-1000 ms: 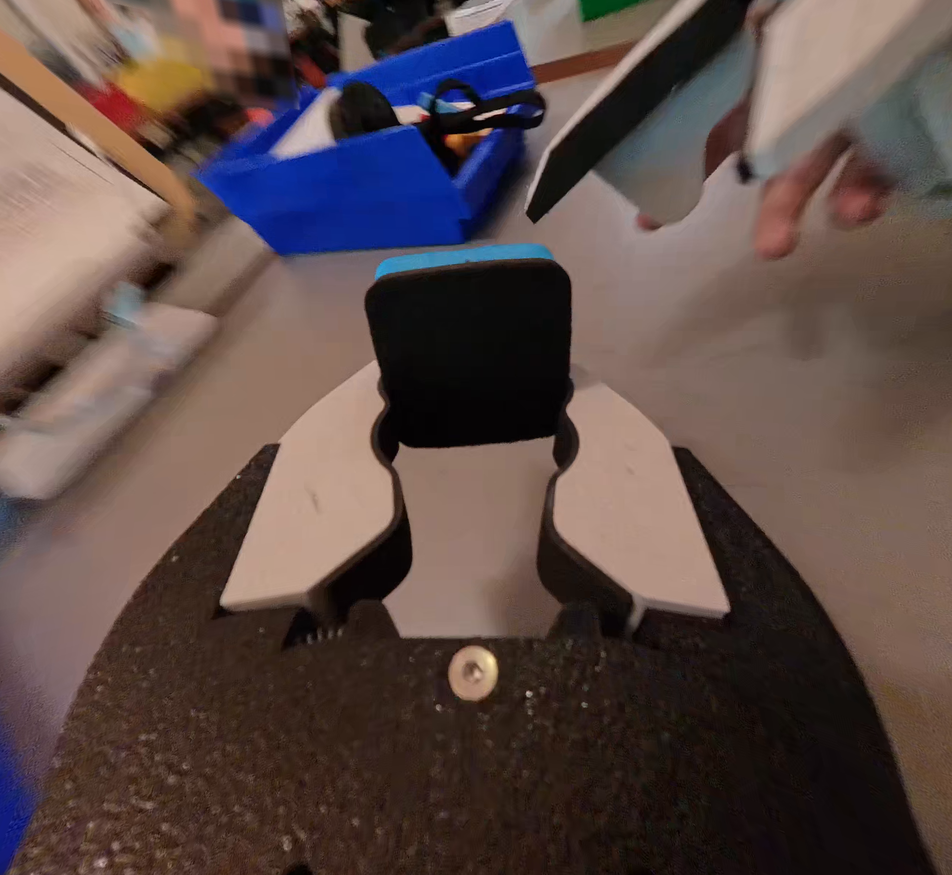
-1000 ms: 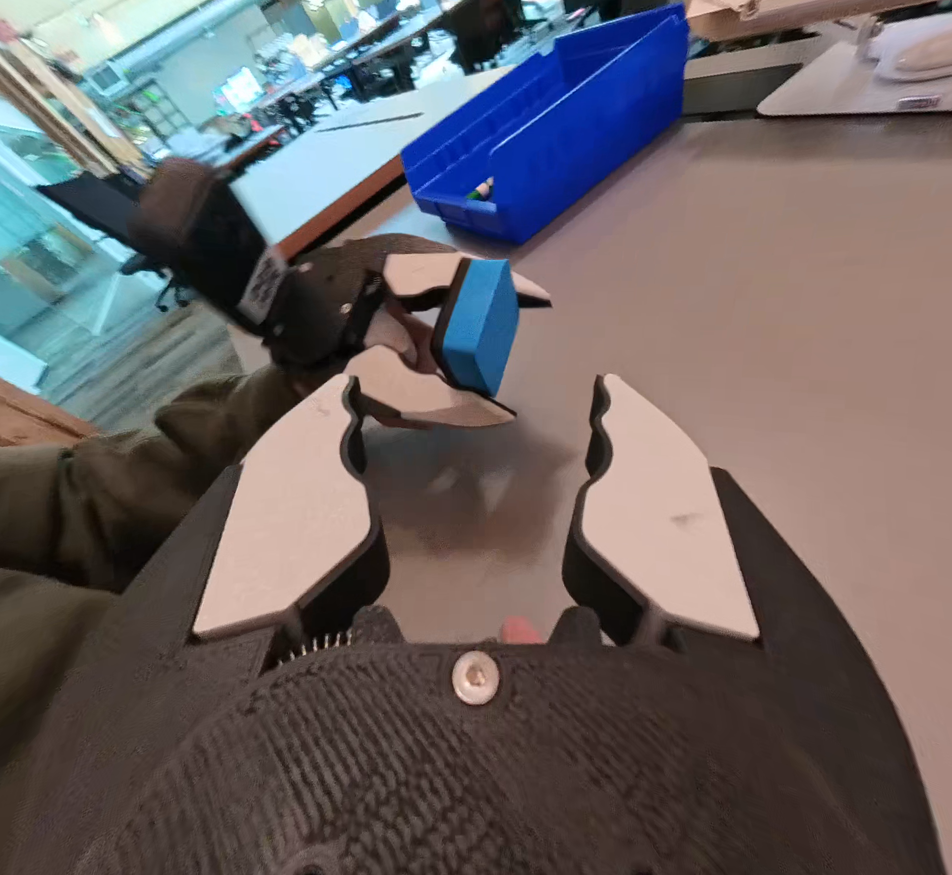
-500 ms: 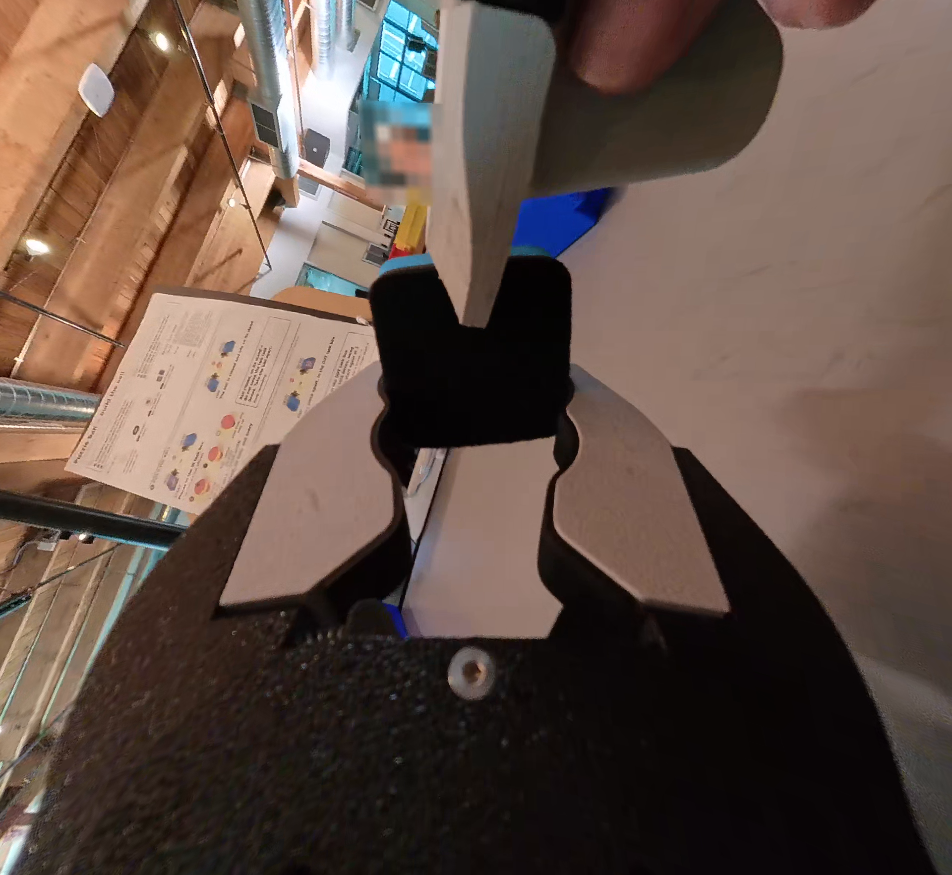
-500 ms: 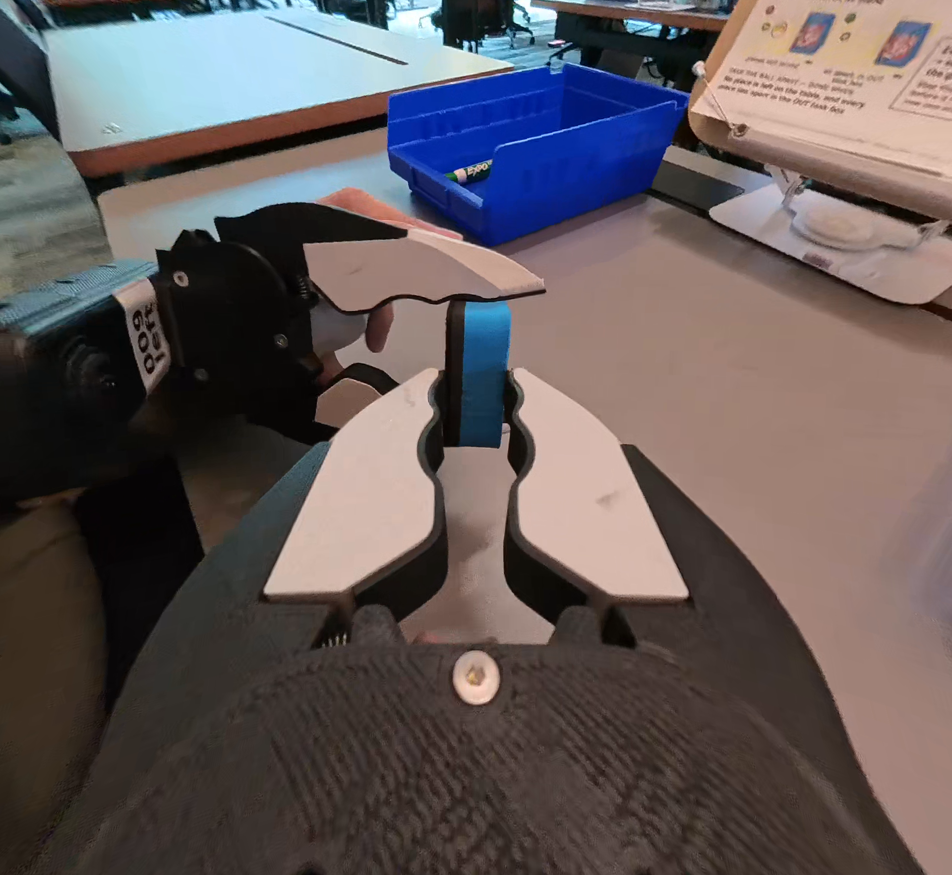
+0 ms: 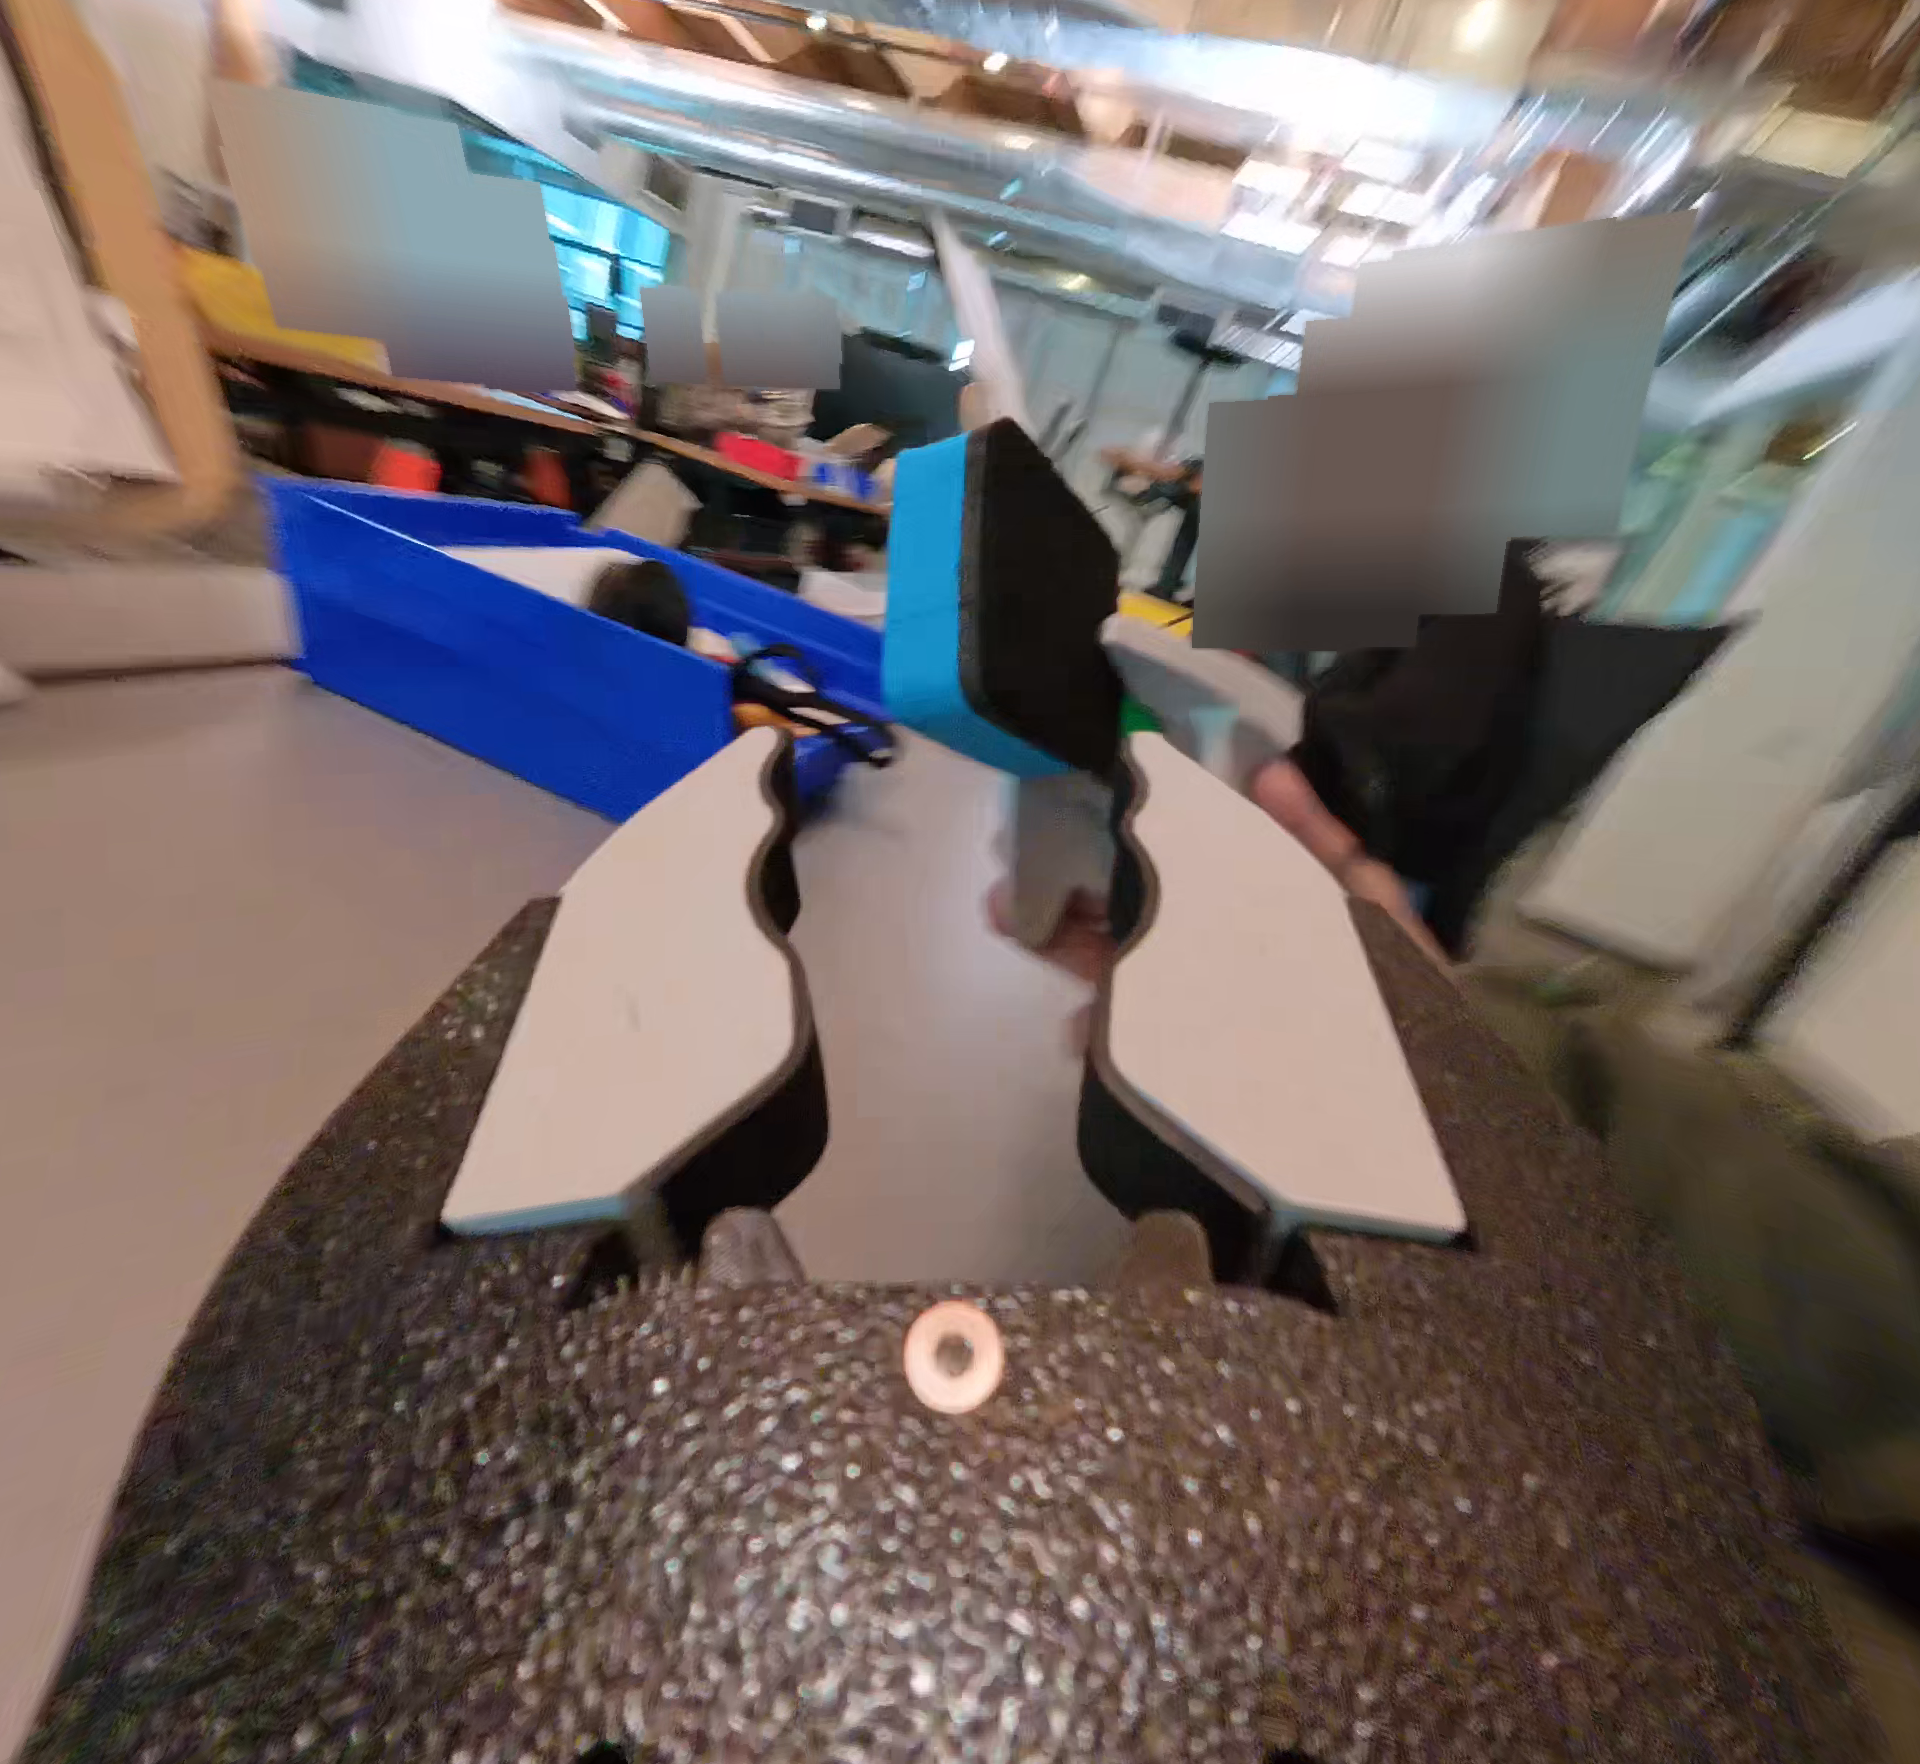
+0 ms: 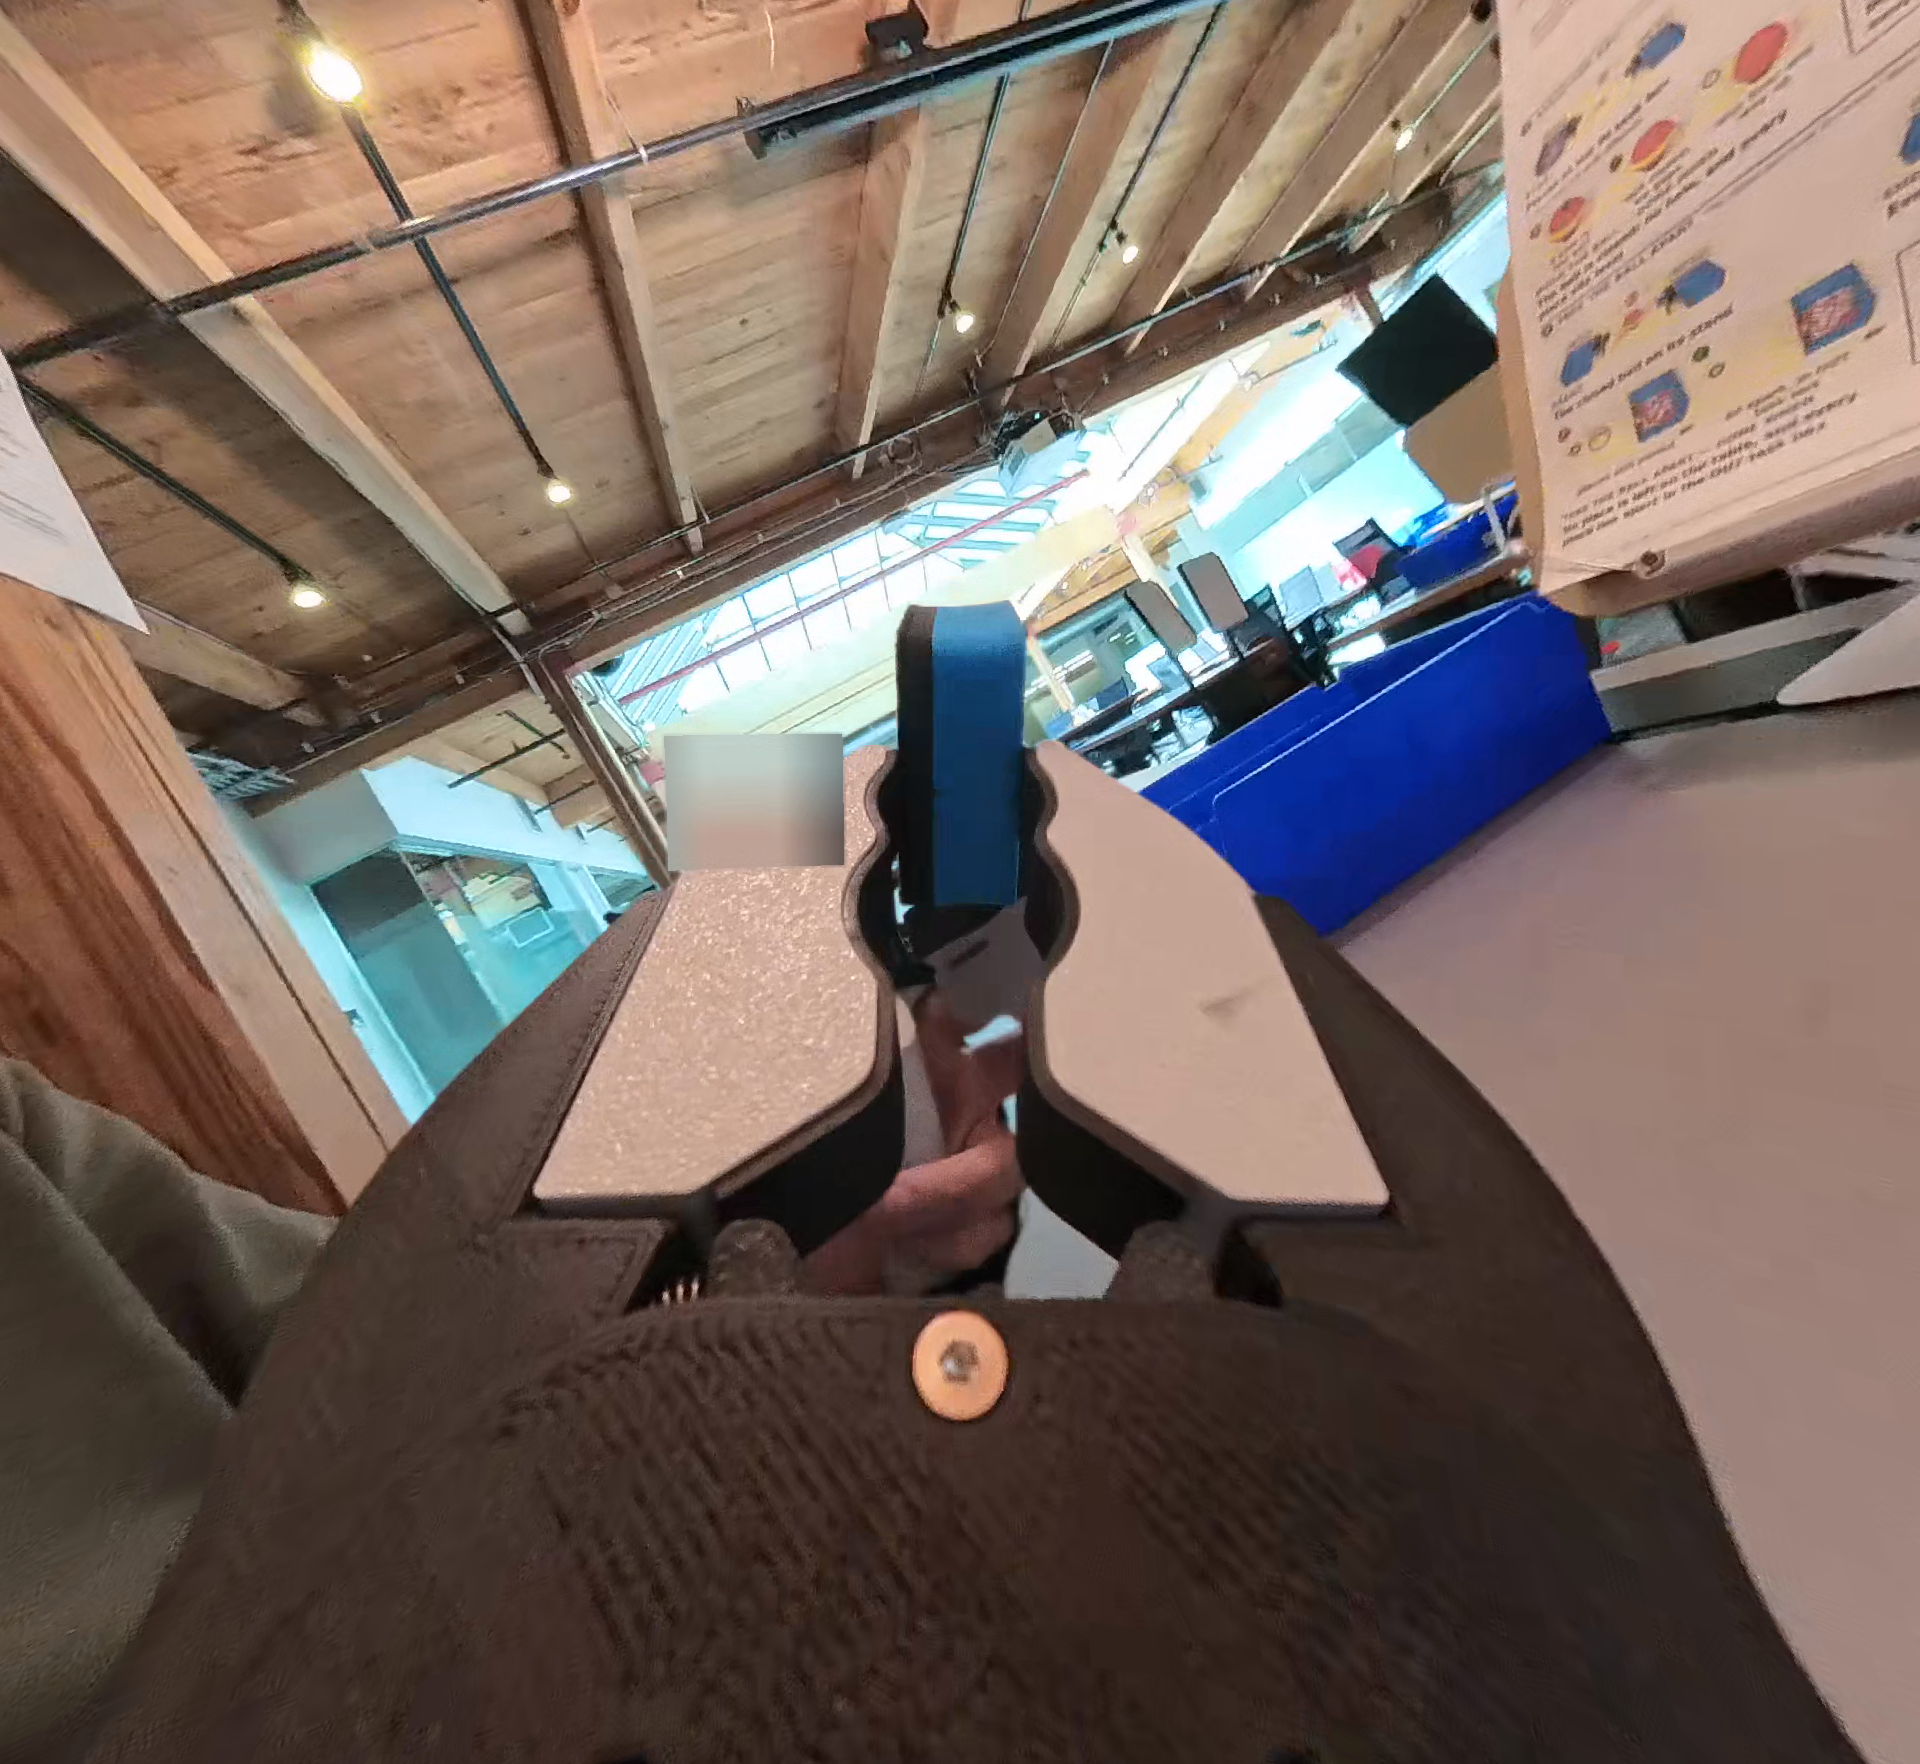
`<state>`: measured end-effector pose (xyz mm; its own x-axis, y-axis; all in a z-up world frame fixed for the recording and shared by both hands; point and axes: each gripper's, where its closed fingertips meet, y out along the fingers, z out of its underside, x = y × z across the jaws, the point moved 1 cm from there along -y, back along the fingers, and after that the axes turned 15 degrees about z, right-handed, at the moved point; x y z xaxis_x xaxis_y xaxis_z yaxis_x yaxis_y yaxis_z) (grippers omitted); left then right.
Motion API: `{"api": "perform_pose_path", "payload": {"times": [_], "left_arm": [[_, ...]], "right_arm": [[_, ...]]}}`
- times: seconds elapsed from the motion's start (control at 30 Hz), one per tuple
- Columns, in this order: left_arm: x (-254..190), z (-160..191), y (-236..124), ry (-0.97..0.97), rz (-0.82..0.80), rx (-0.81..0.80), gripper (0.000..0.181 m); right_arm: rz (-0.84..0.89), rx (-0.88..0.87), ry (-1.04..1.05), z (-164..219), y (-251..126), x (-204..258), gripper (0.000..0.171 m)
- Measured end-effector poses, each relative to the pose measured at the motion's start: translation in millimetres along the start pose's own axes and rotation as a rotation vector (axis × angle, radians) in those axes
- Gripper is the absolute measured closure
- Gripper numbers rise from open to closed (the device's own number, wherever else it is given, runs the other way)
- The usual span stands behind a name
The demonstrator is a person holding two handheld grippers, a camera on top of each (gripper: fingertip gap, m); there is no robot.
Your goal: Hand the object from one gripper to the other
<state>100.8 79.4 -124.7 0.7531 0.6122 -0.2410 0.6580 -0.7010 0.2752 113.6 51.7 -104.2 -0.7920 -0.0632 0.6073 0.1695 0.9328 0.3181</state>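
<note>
While my right gripper (image 6: 961, 831) stays out of this, clamped on the one blue-and-black eraser (image 6: 961, 769) with both fingers pressed to its flat faces, my left gripper (image 5: 951, 769) stands spread and empty. From my left tool, that single eraser (image 5: 992, 613) hangs just ahead of and above my right fingertip, with air between it and my left fingertip. One blue bin (image 5: 499, 634) sits ahead to the left, its near corner close to my left fingertip; another blue bin (image 6: 1382, 800) lies ahead-right of my right tool. Bare grey table (image 5: 208, 883) runs wide to the left of my left tool. One printed sheet (image 6: 1714, 187) stands at the far right.
</note>
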Motion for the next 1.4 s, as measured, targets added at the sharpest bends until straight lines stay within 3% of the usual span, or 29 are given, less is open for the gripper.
{"api": "perform_pose_path", "payload": {"times": [0.13, 0.3, 0.4, 0.47, 0.5, 0.57, 0.7, 0.87, 1.0, 1.13, 1.23, 1.33, 1.4], "left_arm": [[-16, -2, 6, -0.281, 0.197, -0.111, 0.143], [-16, -3, 3, -0.371, 0.259, -0.199, 0.159], [-14, 1, -1, -0.353, 0.279, -0.184, 0.160], [-11, 5, -2, -0.315, 0.262, -0.098, 0.160], [-8, 9, -3, -0.302, 0.242, -0.021, 0.160], [-9, 23, -8, -0.288, 0.241, 0.199, 0.160], [-17, 52, -33, -0.306, 0.272, 0.603, 0.160], [-22, 53, -46, -0.417, 0.285, 0.682, 0.160], [-22, 60, -52, -0.451, 0.268, 0.742, 0.160], [-26, 63, -53, -0.482, 0.287, 0.762, 0.160], [-22, 64, -55, -0.462, 0.262, 0.776, 0.160], [-11, 49, -48, -0.391, 0.206, 0.668, 0.159], [-4, 36, -40, -0.340, 0.167, 0.566, 0.144]], "right_arm": [[-0.028, -0.011, -0.060, 5, 1, 8, 0.151], [-0.037, -0.003, -0.055, 7, 1, 9, 0.151], [-0.022, 0.050, -0.109, 12, 1, 6, 0.150], [0.026, 0.125, -0.202, 13, -2, -2, 0.144], [0.074, 0.170, -0.292, 14, -4, -9, 0.133], [0.130, 0.262, -0.528, 15, -12, -18, 0.126], [0.011, 0.382, -1.003, 33, -29, -5, 0.103], [-0.044, 0.492, -1.481, 66, -33, -11, 0.088], [-0.055, 0.478, -1.646, 79, -26, -11, 0.089], [-0.042, 0.509, -1.795, 86, -26, -21, 0.109], [-0.015, 0.500, -1.837, 87, -22, -24, 0.111], [0.141, 0.421, -1.833, 72, -11, -31, 0.112], [0.305, 0.341, -1.790, 54, -5, -35, 0.112]]}}
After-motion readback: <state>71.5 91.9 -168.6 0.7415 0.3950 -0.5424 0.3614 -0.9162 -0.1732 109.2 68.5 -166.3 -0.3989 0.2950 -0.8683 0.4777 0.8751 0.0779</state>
